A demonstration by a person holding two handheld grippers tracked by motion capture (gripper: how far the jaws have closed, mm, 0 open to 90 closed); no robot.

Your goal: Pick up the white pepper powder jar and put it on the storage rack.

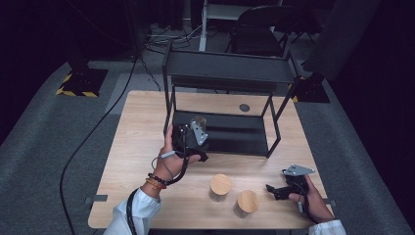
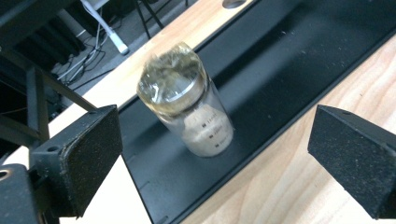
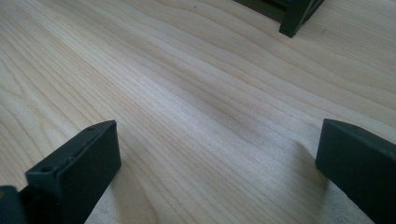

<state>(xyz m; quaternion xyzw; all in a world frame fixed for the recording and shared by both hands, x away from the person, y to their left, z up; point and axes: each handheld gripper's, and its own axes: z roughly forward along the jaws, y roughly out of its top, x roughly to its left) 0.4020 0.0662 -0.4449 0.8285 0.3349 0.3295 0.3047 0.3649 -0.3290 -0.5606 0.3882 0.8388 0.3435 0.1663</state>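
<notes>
A clear glass jar [image 2: 191,105] stands on the black lower shelf [image 2: 280,70] of a metal rack [image 1: 230,73]. My left gripper [image 2: 222,158] is open, its pads [image 2: 88,158] spread wide on either side of the jar and a little short of it. From above, the left gripper [image 1: 193,139] sits at the shelf's front left corner with the jar [image 1: 198,121] just beyond it. My right gripper [image 1: 274,190] rests low near the table's front right; its jaws are open over bare wood [image 3: 196,93] and hold nothing.
Two jars with round wooden lids [image 1: 220,185] [image 1: 247,200] stand on the table between the two hands. The rack's upper shelf [image 1: 230,68] overhangs the lower one. One rack leg [image 3: 294,18] stands ahead of the right gripper. A round hole [image 1: 244,107] marks the table behind the rack.
</notes>
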